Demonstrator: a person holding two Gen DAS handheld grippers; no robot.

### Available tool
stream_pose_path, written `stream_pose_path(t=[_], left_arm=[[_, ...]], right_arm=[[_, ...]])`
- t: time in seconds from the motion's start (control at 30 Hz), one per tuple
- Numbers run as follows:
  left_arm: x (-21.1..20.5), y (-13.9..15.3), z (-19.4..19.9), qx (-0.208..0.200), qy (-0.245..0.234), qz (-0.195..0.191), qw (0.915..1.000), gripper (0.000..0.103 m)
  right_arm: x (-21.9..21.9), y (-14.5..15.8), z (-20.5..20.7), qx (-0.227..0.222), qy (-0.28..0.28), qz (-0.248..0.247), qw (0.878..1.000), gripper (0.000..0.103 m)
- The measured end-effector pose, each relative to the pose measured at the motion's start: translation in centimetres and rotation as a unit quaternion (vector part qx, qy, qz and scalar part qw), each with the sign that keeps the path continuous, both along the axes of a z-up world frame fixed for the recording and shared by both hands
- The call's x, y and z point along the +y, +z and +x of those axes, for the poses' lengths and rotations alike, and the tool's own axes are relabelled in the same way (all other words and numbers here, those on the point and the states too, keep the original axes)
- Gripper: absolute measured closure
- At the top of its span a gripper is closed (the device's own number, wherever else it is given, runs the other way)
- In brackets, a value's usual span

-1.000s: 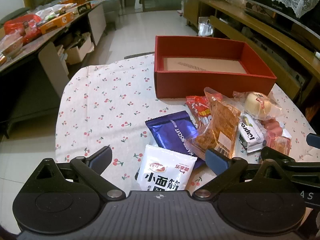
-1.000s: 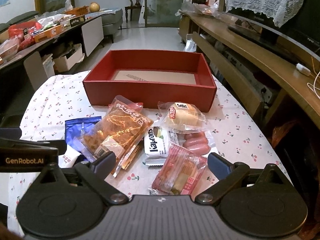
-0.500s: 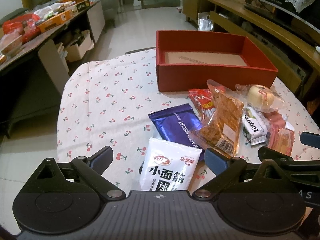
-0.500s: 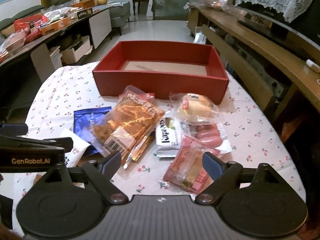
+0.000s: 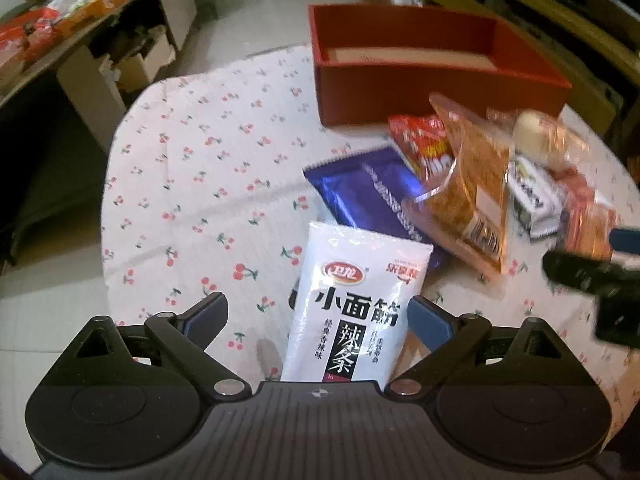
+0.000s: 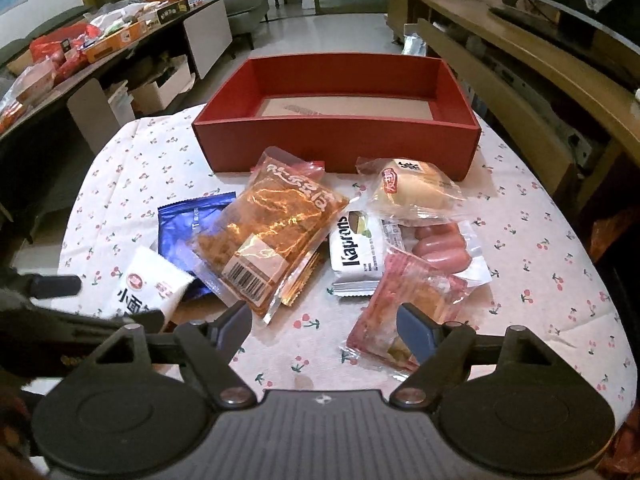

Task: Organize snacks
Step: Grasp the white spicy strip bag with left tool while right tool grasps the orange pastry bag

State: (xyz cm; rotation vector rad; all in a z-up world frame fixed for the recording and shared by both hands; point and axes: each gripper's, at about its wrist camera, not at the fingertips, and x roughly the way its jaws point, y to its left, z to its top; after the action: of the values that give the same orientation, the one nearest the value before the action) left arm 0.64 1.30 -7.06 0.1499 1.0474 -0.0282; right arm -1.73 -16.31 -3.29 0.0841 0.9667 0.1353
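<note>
Cherry-print cloth covers the round bench (image 6: 540, 216), and the red box (image 6: 340, 136) at its far side is your landmark: it holds no snacks yet, so the sorting has barely begun. Every snack lies on the cloth on the near side of the box. Straight in front of its wall sit the orange crispy packet (image 6: 272, 232) and the bun in clear wrap (image 6: 412, 188); nearer you than those come the white Kaprons bar (image 6: 356, 248), the pink sausages (image 6: 440, 246) and the pink wrapped pastry (image 6: 408, 304). Off toward the box's left corner lie the blue biscuit pouch (image 5: 372, 196) and, nearest you, the white spicy-strip pouch (image 5: 356, 304). Compared with a second ago, your left gripper (image 5: 316, 316) has dropped toward the cloth, so the white pouch now fills the gap between its fingers, which are spread wide and not pressing it. Your right gripper (image 6: 324, 326) has just been closing its fingers, yet they are open with only the pastry's near corner by the right finger and nothing pinched. I judge that you are lining up two pick-ups at once: white pouch on the left, pastry on the right. Both wrappers look slick and flat, so take the pouch by its edge before you carry it to the box.
</note>
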Motion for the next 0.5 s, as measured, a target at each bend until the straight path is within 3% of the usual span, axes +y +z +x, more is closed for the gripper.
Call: stream_pose_path(t=[0.23,0.3,0.4,0.5], left_arm=[[-0.3,-1.7,0.4,0.037,-0.009,0.016,0.9991,0.012],[-0.2,-1.7,0.4,0.041,-0.008,0.01,0.9991,0.013],[0.1,-1.2,0.4,0.047,-0.012,-0.02,0.9986,0.033],[0.1,-1.2,0.4,0.053,-0.012,-0.036,0.9979,0.034]], right_arm=[[0.6,-0.1,1.2,0.009,0.029,-0.003,1.0,0.017],[0.0,-0.1,1.9,0.021,0.02,0.018,0.999,0.017],[-0.8,0.1,2.8,0.033,-0.001,0.06,0.998,0.017],[-0.6,-0.2,4.2,0.055,-0.015,0.105,0.993,0.017]])
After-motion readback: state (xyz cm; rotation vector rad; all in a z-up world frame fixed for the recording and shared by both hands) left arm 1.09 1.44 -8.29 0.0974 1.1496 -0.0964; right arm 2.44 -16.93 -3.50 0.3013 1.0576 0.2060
